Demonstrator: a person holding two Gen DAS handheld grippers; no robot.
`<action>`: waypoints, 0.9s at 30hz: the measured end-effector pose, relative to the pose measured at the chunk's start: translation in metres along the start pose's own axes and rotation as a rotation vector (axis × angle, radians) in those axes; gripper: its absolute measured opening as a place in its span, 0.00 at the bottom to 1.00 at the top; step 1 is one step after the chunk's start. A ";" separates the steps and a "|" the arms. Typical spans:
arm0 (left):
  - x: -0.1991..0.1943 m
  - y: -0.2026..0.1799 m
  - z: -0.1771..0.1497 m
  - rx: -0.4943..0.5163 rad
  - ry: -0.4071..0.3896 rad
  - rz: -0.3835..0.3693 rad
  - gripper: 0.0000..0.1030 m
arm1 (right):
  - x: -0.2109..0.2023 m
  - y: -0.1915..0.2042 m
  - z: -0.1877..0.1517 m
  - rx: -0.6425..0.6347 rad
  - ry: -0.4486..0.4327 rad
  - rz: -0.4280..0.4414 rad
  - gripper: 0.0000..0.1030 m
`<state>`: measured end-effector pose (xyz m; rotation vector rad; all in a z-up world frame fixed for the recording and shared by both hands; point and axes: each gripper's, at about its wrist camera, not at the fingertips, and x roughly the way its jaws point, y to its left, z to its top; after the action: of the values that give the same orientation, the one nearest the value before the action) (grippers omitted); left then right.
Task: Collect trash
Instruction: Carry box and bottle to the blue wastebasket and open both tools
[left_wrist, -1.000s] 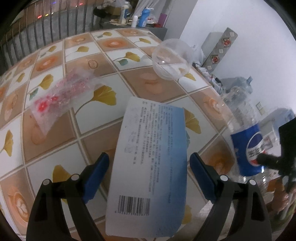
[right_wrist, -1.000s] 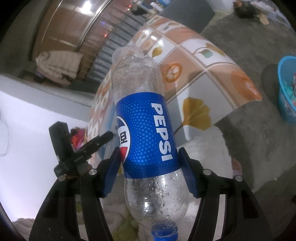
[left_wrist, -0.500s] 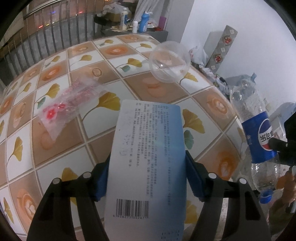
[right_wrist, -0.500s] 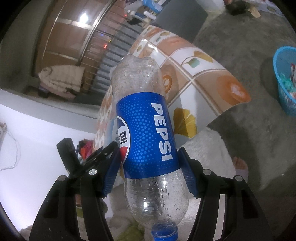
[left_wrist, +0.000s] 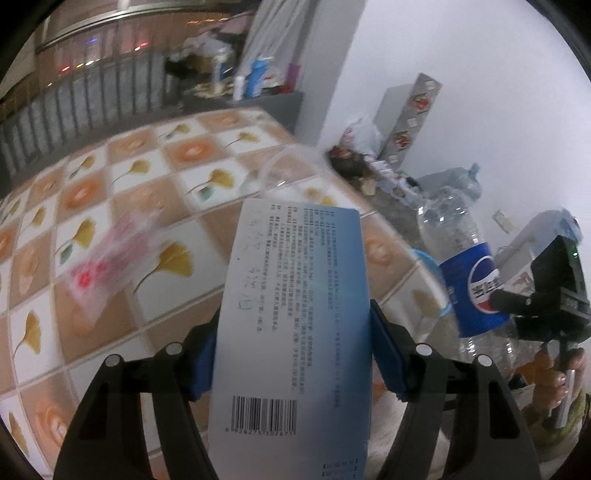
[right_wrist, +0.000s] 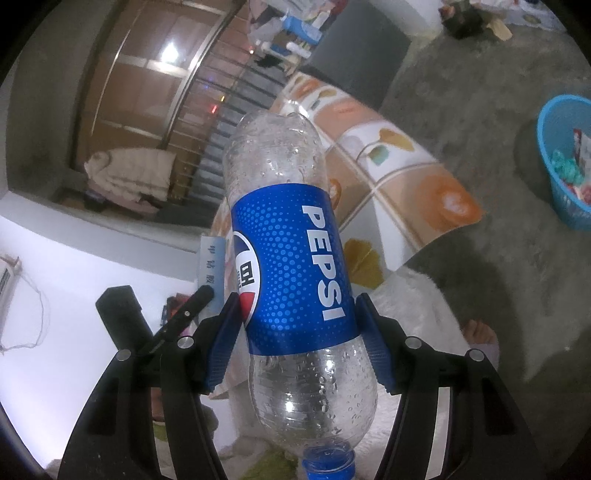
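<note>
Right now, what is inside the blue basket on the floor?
In the blue basket, seen from the right wrist, lie crumpled green trash and a white-and-red wrapper. The basket's wall and the picture's edge hide anything deeper.

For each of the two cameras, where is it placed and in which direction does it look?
Left wrist: on the left gripper, looking along its fingers over the box to the tiled table; a hand shows at the right.
Right wrist: on the right gripper, facing the floor and blue basket.
Shared: the Pepsi bottle, box, table.
</note>
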<state>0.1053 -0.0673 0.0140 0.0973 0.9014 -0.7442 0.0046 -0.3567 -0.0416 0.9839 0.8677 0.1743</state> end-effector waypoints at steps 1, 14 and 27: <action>0.001 -0.006 0.004 0.009 -0.004 -0.014 0.67 | -0.004 -0.002 0.001 0.007 -0.010 0.004 0.57; 0.048 -0.107 0.062 0.168 -0.012 -0.227 0.67 | -0.074 -0.038 0.003 0.106 -0.166 -0.061 0.57; 0.102 -0.188 0.079 0.244 0.101 -0.349 0.67 | -0.104 -0.081 -0.014 0.259 -0.291 -0.083 0.57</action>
<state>0.0814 -0.2940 0.0305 0.1974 0.9314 -1.1820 -0.0940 -0.4455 -0.0503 1.1783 0.6712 -0.1542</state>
